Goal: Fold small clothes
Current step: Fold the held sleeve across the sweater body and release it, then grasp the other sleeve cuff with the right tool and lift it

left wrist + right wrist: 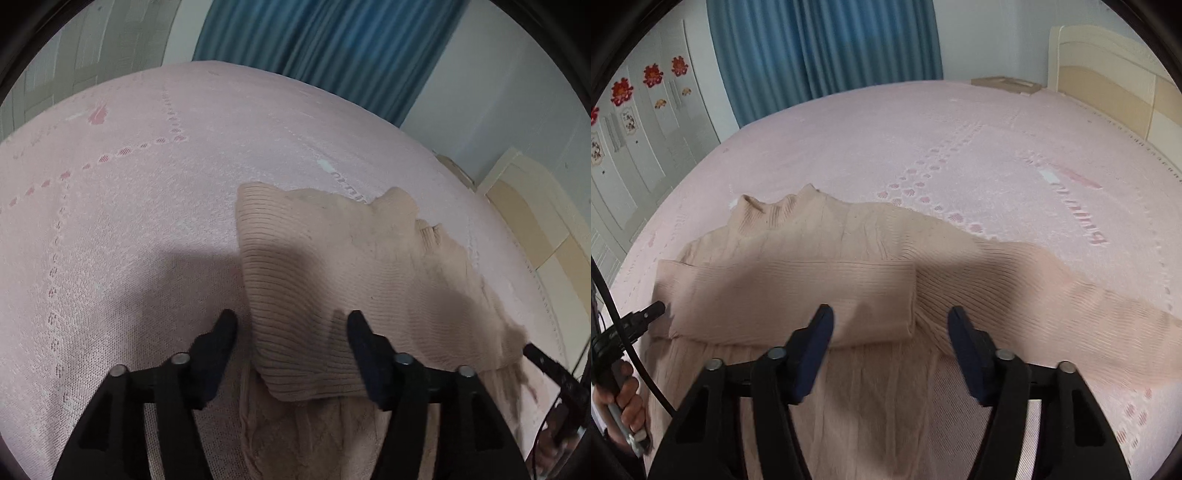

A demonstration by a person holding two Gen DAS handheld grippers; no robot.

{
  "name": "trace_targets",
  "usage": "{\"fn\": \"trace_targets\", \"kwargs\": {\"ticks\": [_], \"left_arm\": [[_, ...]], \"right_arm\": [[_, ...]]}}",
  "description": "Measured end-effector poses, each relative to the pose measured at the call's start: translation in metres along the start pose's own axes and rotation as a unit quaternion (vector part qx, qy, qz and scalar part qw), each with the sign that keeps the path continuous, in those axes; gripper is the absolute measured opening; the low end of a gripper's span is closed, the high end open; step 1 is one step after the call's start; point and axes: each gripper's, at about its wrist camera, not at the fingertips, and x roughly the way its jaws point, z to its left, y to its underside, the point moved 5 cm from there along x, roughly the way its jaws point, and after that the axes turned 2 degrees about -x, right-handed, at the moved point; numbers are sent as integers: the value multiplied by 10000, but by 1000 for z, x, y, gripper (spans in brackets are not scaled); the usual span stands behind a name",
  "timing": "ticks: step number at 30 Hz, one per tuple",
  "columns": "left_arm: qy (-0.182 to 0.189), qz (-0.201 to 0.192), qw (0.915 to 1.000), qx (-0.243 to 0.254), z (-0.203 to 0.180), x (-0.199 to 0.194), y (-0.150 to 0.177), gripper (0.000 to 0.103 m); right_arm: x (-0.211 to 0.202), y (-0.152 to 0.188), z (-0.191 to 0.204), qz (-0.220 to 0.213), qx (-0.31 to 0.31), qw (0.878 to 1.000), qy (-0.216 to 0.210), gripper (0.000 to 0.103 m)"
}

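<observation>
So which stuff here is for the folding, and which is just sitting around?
For the folding:
- beige sweater, one sleeve laid across it
- left gripper, jaws open
- right gripper, jaws open
- pink bedspread it lies on

Just sitting around:
- blue curtain
- wardrobe doors
- headboard
- flat box

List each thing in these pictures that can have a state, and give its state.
Sweater: lying flat on the bed, one sleeve folded across the body, the other sleeve stretched out sideways.
Left gripper: open, holding nothing.
Right gripper: open, holding nothing.
Curtain: drawn shut.
</observation>
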Motion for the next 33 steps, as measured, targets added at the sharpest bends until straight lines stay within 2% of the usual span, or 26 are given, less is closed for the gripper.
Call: {"fn": "trace_targets", "kwargs": {"ticks": [1,3,4,6,10,12,15,17,18,20,24,26,27,30,33], "left_arm": [[-55,6,9999,93,-3,1,1,67],[-171,24,9995,254,-8,3,2,70],[-225,22,9993,309,-10,4,3,70],[-252,-11,9991,341,-11,2,3,70],[-232,-307,9991,202,-6,-11,0,70],[-180,-243,9994,175,-6,-10,1,70],[-259,-63,9995,174,-4,-2,3,70],[-306,-58,9993,218,-6,-2,4,71],[-351,-33,9990,269,-7,0,5,73],[-454,20,9983,378,-10,3,6,74],[-592,44,9968,538,-14,6,8,77],[-567,51,9970,528,-13,6,8,78],[-556,54,9971,521,-13,6,8,78],[-553,51,9971,529,-12,6,8,79],[-577,57,9967,560,-13,7,9,81]], "right_arm": [[10,3,0,110,15,9999,54,51],[24,12,2,294,31,9995,62,26],[26,17,4,287,-39,9994,179,22],[20,14,9,95,-370,9987,346,7],[-16,7,0,-403,-197,9989,109,6],[-15,15,-3,-291,-259,9989,259,6],[7,30,-4,187,-261,9986,416,6],[8,30,-2,237,-311,9982,459,13],[7,29,-1,221,-342,9981,472,13],[-1,28,-3,186,-296,9990,268,29],[-35,17,-26,-89,-146,9990,401,32],[-59,12,-52,-248,-41,9978,621,54],[-68,13,-66,-291,21,9968,747,58],[-99,31,-127,-344,254,9921,1182,61],[-117,63,-192,-271,686,9836,1649,65]]}}
